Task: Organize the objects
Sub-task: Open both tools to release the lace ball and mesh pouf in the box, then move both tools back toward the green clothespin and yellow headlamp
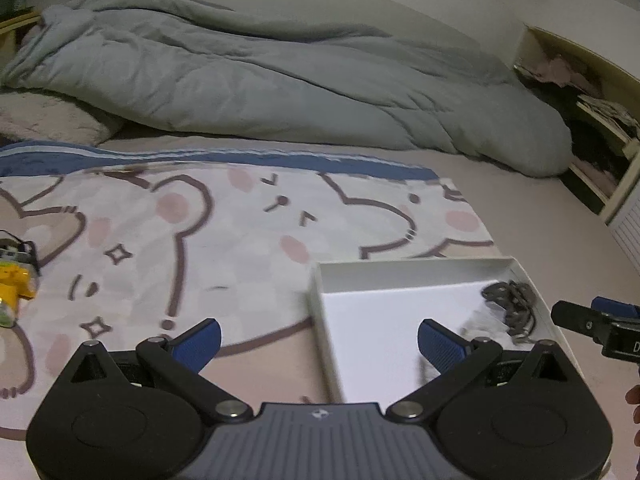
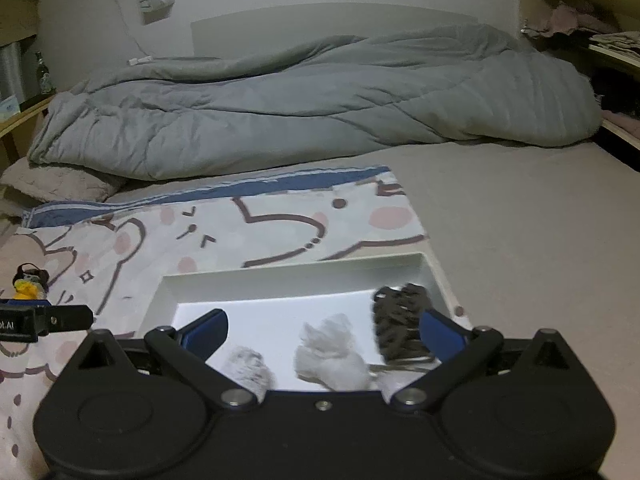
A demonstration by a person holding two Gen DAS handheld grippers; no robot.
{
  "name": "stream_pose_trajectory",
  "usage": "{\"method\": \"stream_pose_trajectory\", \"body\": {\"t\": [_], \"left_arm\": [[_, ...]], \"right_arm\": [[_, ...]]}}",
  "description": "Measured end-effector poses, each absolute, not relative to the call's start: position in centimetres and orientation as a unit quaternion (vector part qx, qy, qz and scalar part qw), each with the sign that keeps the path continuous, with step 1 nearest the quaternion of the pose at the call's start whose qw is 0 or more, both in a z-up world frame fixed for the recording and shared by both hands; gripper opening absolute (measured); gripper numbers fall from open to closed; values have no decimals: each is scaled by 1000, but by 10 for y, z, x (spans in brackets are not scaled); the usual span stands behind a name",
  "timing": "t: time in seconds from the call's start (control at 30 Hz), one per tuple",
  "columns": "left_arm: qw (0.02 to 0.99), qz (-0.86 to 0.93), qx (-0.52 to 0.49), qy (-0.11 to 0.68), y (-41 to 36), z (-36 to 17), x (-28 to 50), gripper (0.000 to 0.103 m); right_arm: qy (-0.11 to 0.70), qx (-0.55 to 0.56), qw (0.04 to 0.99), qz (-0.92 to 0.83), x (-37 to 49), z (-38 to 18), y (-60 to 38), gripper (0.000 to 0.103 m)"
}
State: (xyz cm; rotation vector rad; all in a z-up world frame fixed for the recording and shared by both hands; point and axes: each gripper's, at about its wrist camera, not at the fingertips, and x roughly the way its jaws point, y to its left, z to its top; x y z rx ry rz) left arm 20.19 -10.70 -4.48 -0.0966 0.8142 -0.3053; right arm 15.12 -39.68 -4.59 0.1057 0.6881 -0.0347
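White shallow tray (image 2: pixel 280 276) sits on the cartoon-bear sheet (image 2: pixel 160 240), its right edge at the sheet's border; it reads as the collection bin for the task

Tray contents, right wrist view: dark knitted piece (image 2: pixel 396 320) at 2 o'clock, pale fluffy tuft (image 2: pixel 332 352) near centre, a second greyish fluffy piece (image 2: pixel 248 364) at 7 o'clock. All three lie loose on the tray floor, apart from each other. In the left wrist view only the dark piece (image 1: pixel 508 304) is clear, far right corner of the tray (image 1: pixel 400 268)

Right gripper (image 2: pixel 324 334): jaws spread full wide over the tray, nothing between the pads; the tuft lies below the gap, untouched. Judgement: an item has been let go here

Left gripper (image 1: pixel 320 344): jaws also spread, empty, straddling the tray's left wall

Outstanding: yellow toy with black headgear (image 2: pixel 28 284) lies on the sheet at 9 o'clock, well apart from the tray; same toy (image 1: pixel 14 280) at the left view's 9 o'clock edge. Judgement: likely next pick for the left gripper, being on its side

Grey duvet (image 2: pixel 320 104) bunched at 12 o'clock, not involved
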Motion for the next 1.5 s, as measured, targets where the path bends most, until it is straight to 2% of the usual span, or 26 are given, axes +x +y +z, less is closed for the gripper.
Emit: {"method": "stream_pose_trajectory", "body": {"t": [0.97, 1.5], "left_arm": [[936, 6, -73, 344, 83, -19, 196, 103], [941, 44, -74, 327, 174, -32, 175, 103]], "right_arm": [[318, 41, 942, 98, 206, -36, -217, 103], [322, 30, 933, 159, 219, -45, -116, 103]]}}
